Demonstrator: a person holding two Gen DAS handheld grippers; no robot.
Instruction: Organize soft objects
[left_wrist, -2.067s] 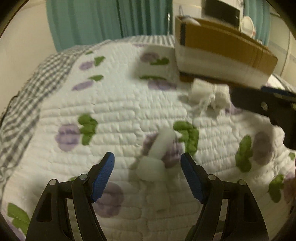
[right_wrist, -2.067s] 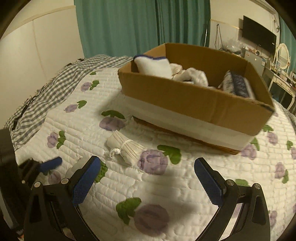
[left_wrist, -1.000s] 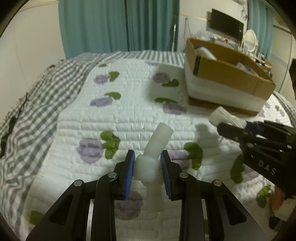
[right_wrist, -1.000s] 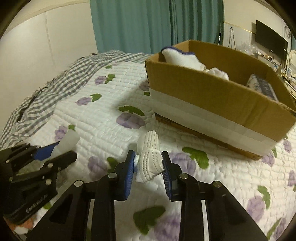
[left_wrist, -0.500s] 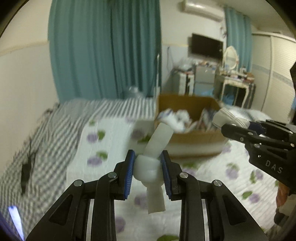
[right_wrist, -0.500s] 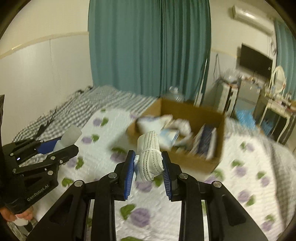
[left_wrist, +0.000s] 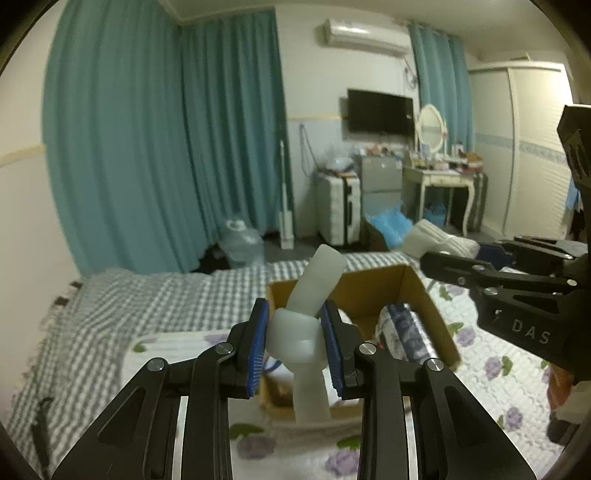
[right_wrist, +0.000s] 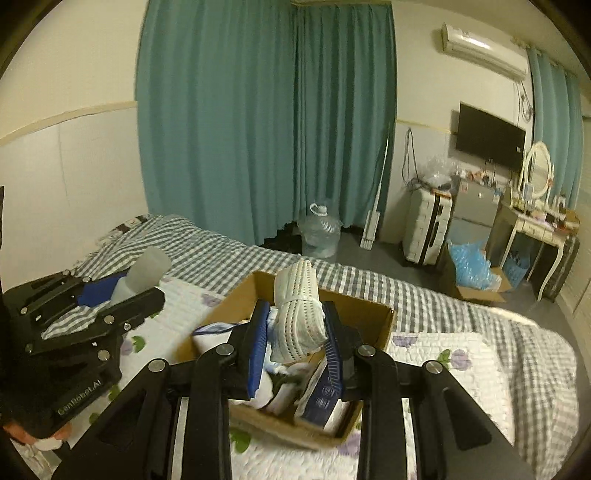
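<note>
My left gripper (left_wrist: 293, 341) is shut on a knotted pale white soft piece (left_wrist: 304, 325) and holds it in the air over the near left part of the open cardboard box (left_wrist: 430, 314). My right gripper (right_wrist: 295, 341) is shut on a rolled white ribbed sock bundle (right_wrist: 299, 317) above the same box (right_wrist: 373, 314), which holds several folded soft items. The right gripper shows in the left wrist view (left_wrist: 480, 269); the left gripper shows in the right wrist view (right_wrist: 92, 299).
The box sits on a white quilt with purple flowers (right_wrist: 458, 354) over a grey checked bedspread (right_wrist: 406, 288). Beyond the bed are teal curtains (right_wrist: 258, 110), a water jug (right_wrist: 319, 236), a suitcase (right_wrist: 424, 229) and a dressing table (right_wrist: 535, 229).
Both grippers closed on their soft items on the quilt, lifted them high, and moved forward over the box, which now lies under the fingers.
</note>
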